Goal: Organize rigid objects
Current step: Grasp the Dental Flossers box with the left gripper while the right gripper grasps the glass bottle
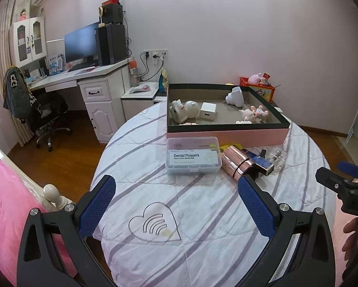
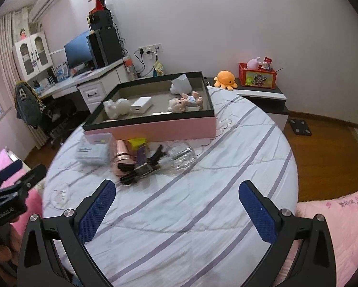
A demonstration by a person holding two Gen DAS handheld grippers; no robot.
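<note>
A pink box with a black rim (image 1: 226,137) (image 2: 155,129) sits at the far side of a striped round cloth. It holds white and pink figurines and a small white box (image 1: 208,111) (image 2: 141,105). In front of it lie a clear Dental Flossers case (image 1: 193,155) (image 2: 93,151), a rose-gold cylinder (image 1: 234,163) (image 2: 122,156), a yellow item (image 2: 137,143), black clips and a clear glass bowl (image 2: 181,156). My left gripper (image 1: 176,191) is open and empty, short of the case. My right gripper (image 2: 176,196) is open and empty, short of the pile.
A desk with monitor and a chair (image 1: 37,110) stand at the left. A low cabinet with an orange plush (image 2: 225,79) and a red bin (image 2: 256,75) stands behind. Pink bedding (image 1: 1,203) (image 2: 334,227) lies at both sides. Wooden floor surrounds the cloth-covered surface.
</note>
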